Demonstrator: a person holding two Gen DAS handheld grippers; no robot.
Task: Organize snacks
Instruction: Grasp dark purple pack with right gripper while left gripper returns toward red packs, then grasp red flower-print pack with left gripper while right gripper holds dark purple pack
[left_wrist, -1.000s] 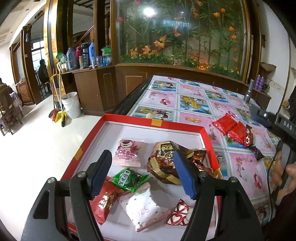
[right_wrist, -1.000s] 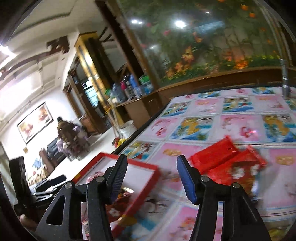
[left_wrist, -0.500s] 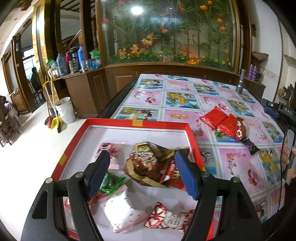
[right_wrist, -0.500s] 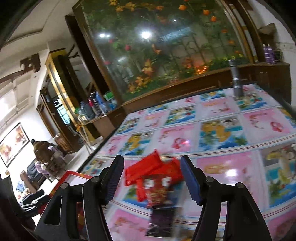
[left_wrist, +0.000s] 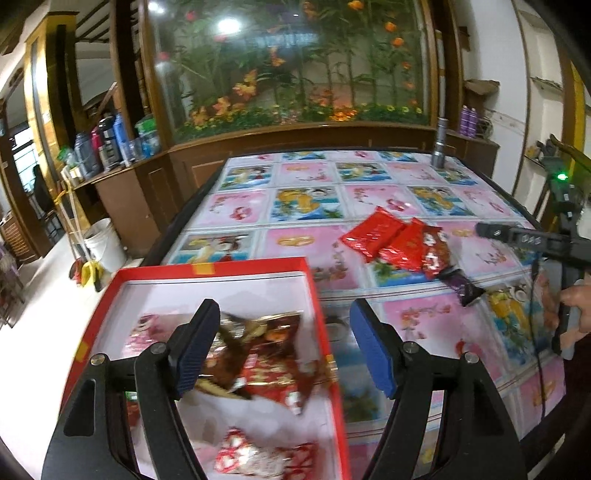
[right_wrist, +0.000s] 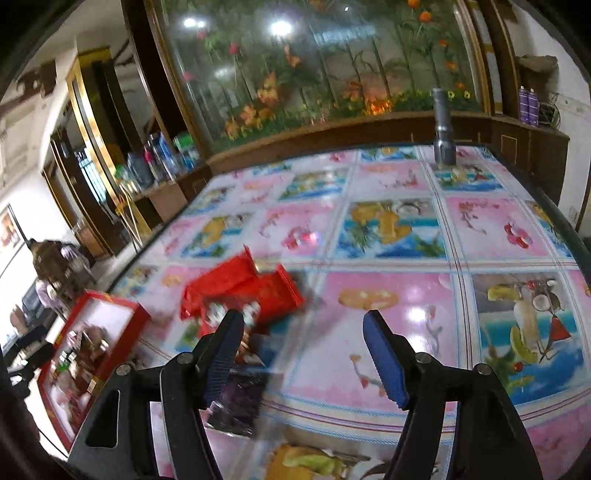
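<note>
A red tray (left_wrist: 218, 264) with a white floor holds several snack packets, among them a brown and gold bag (left_wrist: 255, 343). My left gripper (left_wrist: 284, 347) hangs open over the tray's right wall and holds nothing. Red packets (left_wrist: 388, 240) and a dark purple packet (left_wrist: 463, 288) lie on the picture tablecloth to the right. My right gripper (right_wrist: 303, 354) hovers over the cloth, its jaws opening with nothing between them. The red packets (right_wrist: 240, 291) lie just ahead of its left finger, and the purple packet (right_wrist: 240, 402) lies under that finger.
A metal cylinder (right_wrist: 443, 129) stands at the table's far edge. A hand (left_wrist: 576, 306) holds the right gripper's handle at the right. Beyond the table is a glass flower display (left_wrist: 295, 74), with a white bucket (left_wrist: 103, 243) on the floor at the left.
My left gripper has slid right, from over the tray's middle to its right wall. My right gripper swung right and lower; the red packets moved from between its fingers to its left.
</note>
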